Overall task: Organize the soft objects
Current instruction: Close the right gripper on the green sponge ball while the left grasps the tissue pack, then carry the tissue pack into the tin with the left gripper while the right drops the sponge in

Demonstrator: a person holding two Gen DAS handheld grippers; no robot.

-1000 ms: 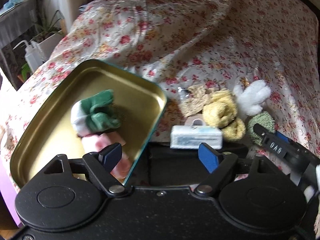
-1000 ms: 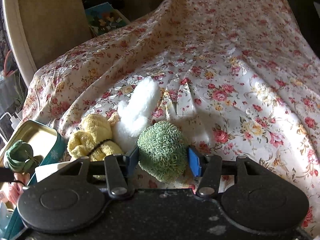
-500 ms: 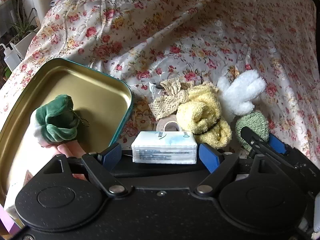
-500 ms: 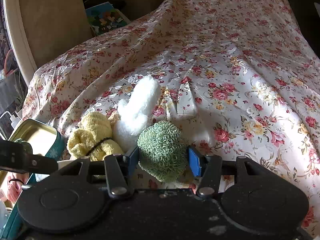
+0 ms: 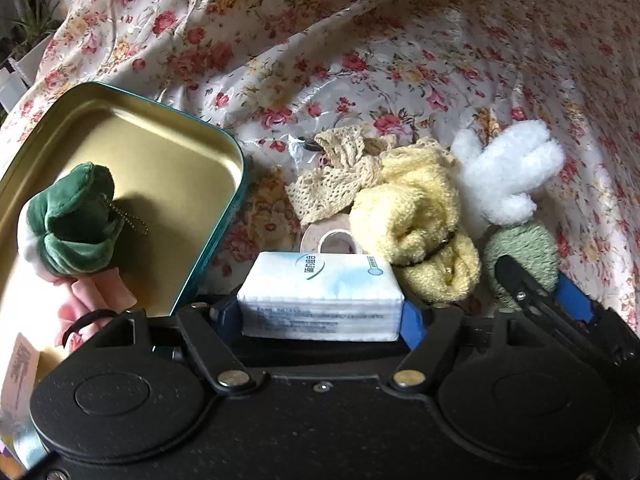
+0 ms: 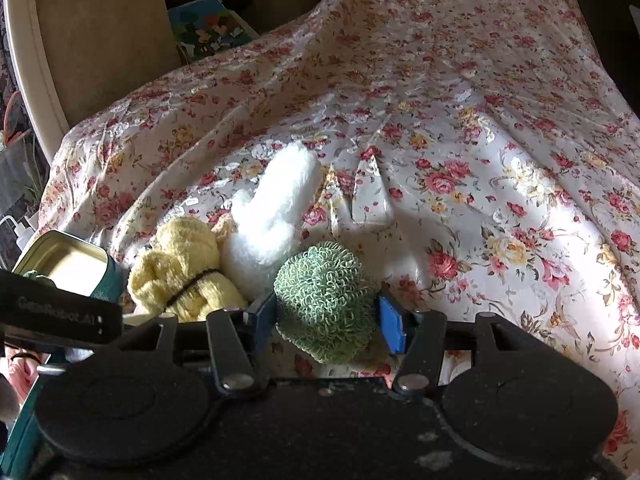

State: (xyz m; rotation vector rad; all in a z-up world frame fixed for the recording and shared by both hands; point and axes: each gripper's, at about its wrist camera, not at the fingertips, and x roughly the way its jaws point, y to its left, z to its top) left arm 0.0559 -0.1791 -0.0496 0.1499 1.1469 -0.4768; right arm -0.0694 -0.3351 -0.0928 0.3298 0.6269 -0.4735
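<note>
Btwn left claw (image 5: 320, 314) pads: white tissue pack (image 5: 320, 300), rectangular, blue print.

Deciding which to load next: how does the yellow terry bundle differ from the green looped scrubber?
The yellow terry bundle is fluffy and cinched by a dark band; the green looped scrubber is a round, unbanded ball of wiry loops. The bundle lies free on the floral cloth; the scrubber sits between the right claw pads, which look not quite closed. The bundle looks larger. Both remain outside the tin.

Green plush (image 5: 76, 224) in tin (image 5: 168, 120); yellow towel (image 5: 416, 232), white plush (image 5: 508, 176) beside.
</note>
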